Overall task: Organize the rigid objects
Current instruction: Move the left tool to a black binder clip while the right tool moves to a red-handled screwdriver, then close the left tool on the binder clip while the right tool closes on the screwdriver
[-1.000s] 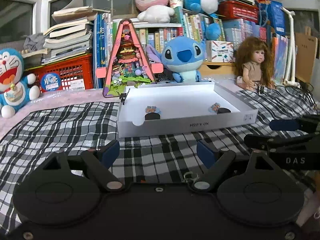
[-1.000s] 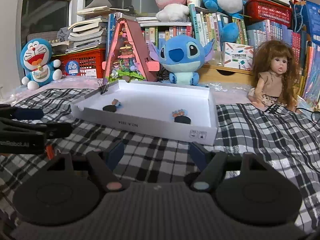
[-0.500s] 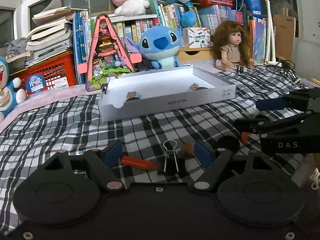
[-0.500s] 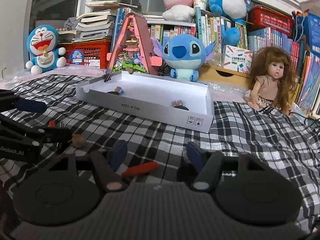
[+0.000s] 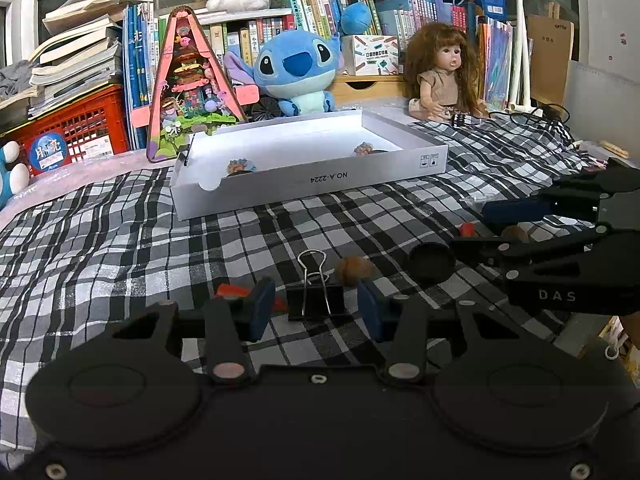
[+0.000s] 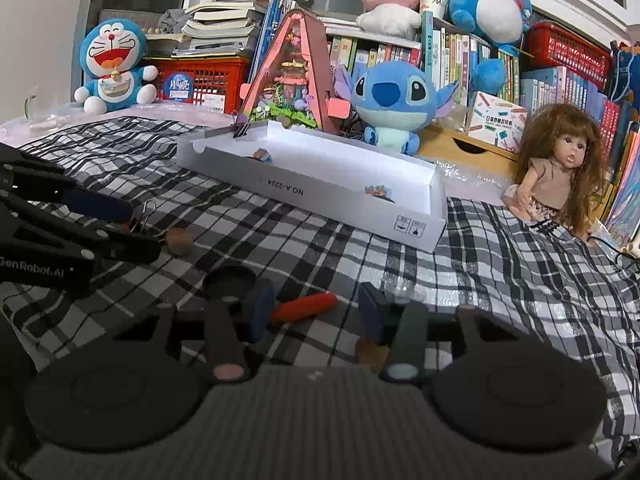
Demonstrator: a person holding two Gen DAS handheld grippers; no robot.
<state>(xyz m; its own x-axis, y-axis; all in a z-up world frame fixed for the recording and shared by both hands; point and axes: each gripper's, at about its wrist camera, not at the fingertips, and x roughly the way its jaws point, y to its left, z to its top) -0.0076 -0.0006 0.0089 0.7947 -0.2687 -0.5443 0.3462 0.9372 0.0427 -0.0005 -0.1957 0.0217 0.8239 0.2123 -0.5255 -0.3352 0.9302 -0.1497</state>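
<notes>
Left wrist view, left to right. A red crate (image 5: 76, 124) stands under stacked books at the far left. Before it the checked cloth (image 5: 100, 240) covers the surface. The left gripper (image 5: 316, 310) hangs low over the cloth, its blue-padded jaws spread apart and grasping nothing. An orange piece (image 5: 228, 291) lies just beside its left pad; a black binder clip (image 5: 316, 300) sits on the cloth between the two pads, wire handles raised, touching neither. Just beyond lies a walnut (image 5: 354, 271), then a black disc (image 5: 432, 262). Farther back the white tray (image 5: 312, 182) holds two small picture-topped pieces — one near each end. The right gripper (image 5: 480, 228) enters from the right edge, jaws parted, a second brown nut partly hidden between its fingers.

Right wrist view, left to right. The left gripper (image 6: 140, 228) reaches in from the left with its jaws released, the binder clip (image 6: 146, 216) at its tips and the walnut (image 6: 179, 241) just beside. The black disc (image 6: 229, 281) lies near the right gripper (image 6: 316, 312), whose jaws stand wide apart — an orange-red stick (image 6: 304, 306) lies on the cloth between them, unclamped. The white tray (image 6: 320, 190) sits behind; a long-haired doll (image 6: 560, 176) sits at far right.
</notes>
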